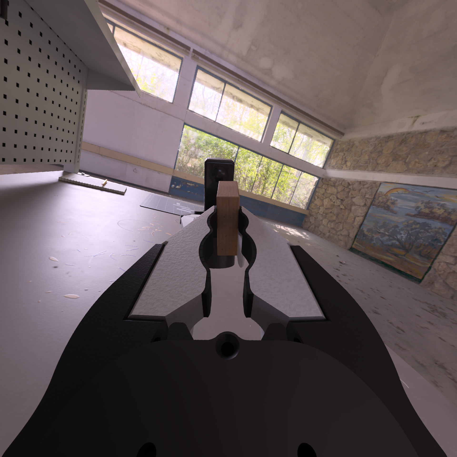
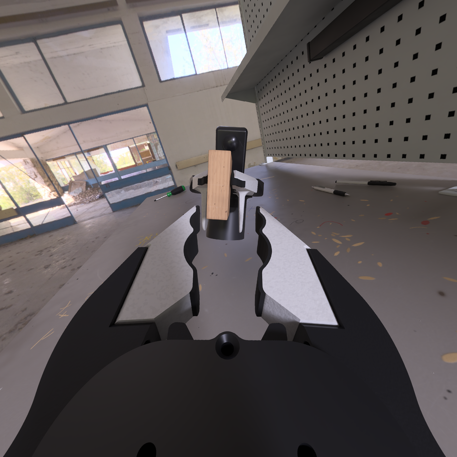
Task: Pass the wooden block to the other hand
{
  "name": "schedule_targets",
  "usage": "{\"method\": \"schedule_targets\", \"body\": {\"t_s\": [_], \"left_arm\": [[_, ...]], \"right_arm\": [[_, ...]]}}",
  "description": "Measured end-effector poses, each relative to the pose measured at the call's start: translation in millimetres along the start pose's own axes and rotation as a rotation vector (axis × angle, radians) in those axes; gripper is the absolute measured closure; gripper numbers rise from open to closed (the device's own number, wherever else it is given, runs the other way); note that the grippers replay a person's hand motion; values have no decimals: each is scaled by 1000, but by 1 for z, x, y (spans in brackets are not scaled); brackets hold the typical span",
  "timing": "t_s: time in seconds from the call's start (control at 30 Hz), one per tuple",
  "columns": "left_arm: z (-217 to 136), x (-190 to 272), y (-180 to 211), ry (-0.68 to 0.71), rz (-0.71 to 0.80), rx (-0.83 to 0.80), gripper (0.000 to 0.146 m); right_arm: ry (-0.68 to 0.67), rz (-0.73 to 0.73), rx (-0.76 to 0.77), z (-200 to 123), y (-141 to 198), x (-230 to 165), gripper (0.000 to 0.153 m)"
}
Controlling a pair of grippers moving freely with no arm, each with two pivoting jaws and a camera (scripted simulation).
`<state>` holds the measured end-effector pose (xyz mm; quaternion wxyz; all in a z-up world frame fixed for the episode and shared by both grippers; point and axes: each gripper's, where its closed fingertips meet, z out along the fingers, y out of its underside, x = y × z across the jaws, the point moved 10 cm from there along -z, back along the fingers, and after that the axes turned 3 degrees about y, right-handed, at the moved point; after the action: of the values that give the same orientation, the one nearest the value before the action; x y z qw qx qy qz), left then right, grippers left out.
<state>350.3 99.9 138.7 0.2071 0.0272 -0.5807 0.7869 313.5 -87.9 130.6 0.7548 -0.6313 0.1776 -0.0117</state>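
Your left gripper (image 1: 227, 217) is clamped on the wooden block (image 1: 227, 220), upright at 12 o'clock so its free end is exposed. Right gripper (image 2: 226, 210), jaws apart, just short of the block.

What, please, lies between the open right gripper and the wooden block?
Nothing: in the right wrist view, only bare air separates the right gripper from the wooden block, held by the left gripper.

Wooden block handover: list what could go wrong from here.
1. The upright light wooden block is pinched only by the left gripper; opening now would drop it onto the grey workbench.
2. The open right gripper faces it, apparently short of it; a misaligned advance could knock it askew.
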Motion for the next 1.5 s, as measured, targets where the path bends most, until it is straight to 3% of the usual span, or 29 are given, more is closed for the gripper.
{"method": "schedule_targets", "body": {"t_s": [0.1,0.3,0.47,0.63,0.73,0.87,1.03,1.47,1.5], "left_arm": [[-1,-1,0,-13,6,-2,130],[-7,-8,-2,-44,-86,38,130],[-9,-19,3,6,-346,-26,130],[-12,-30,10,56,-604,-11,130],[-12,-33,15,91,-700,-48,130],[-4,-32,21,135,-750,-129,130],[-1,-31,23,136,-762,-156,130],[-1,-33,22,106,-696,-118,128],[-3,-33,21,94,-678,-110,118]], "right_arm": [[8,2,8,0,1,1,106],[56,-87,26,-7,-4,3,79],[140,-266,18,-12,-10,0,68],[206,-564,-101,-6,-8,-13,47],[221,-669,-182,-1,-3,-17,51],[184,-659,-214,3,2,-19,62],[157,-643,-236,1,2,-19,96],[204,-556,-209,0,1,-15,96],[210,-543,-198,-1,-1,-14,96]]}}
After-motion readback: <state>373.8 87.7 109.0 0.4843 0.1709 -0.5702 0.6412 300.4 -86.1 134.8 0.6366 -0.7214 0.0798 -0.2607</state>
